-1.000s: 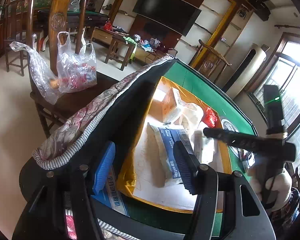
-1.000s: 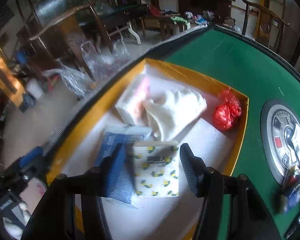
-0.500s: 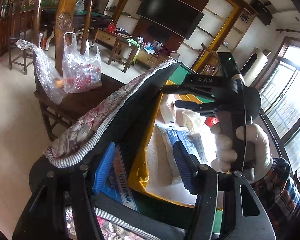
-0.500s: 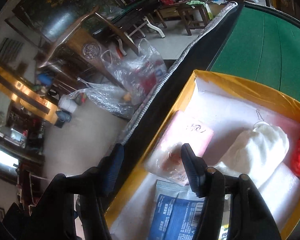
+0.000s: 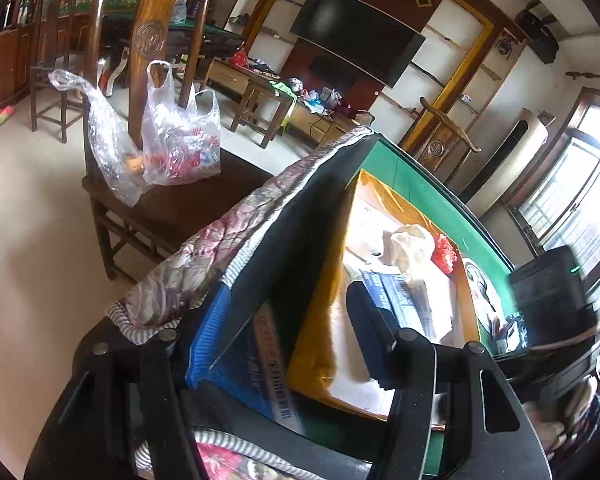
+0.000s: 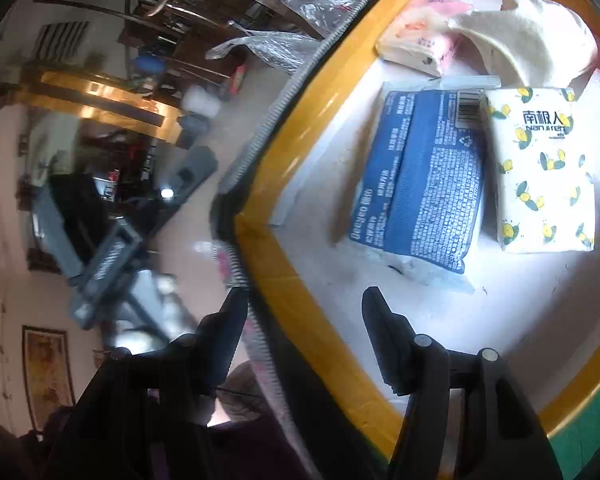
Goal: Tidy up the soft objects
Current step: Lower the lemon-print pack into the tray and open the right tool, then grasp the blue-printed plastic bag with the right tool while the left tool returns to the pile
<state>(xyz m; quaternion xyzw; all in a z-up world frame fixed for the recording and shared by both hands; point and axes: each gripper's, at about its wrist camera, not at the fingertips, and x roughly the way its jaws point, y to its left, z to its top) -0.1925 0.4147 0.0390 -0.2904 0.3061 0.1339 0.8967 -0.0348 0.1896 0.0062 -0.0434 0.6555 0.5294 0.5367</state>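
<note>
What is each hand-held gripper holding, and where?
Right hand-held gripper: nothing, open over the yellow box rim. Left hand-held gripper: blue-printed pack between its fingers, grip unclear.

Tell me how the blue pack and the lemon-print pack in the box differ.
The blue pack is dark blue with dense white print and a barcode; the lemon pack is white with yellow lemons. The blue pack looks larger and flatter, the lemon pack smaller and blockier. The blue pack lies nearer the box's yellow edge. Both are soft wrapped packs lying side by side, touching.
</note>
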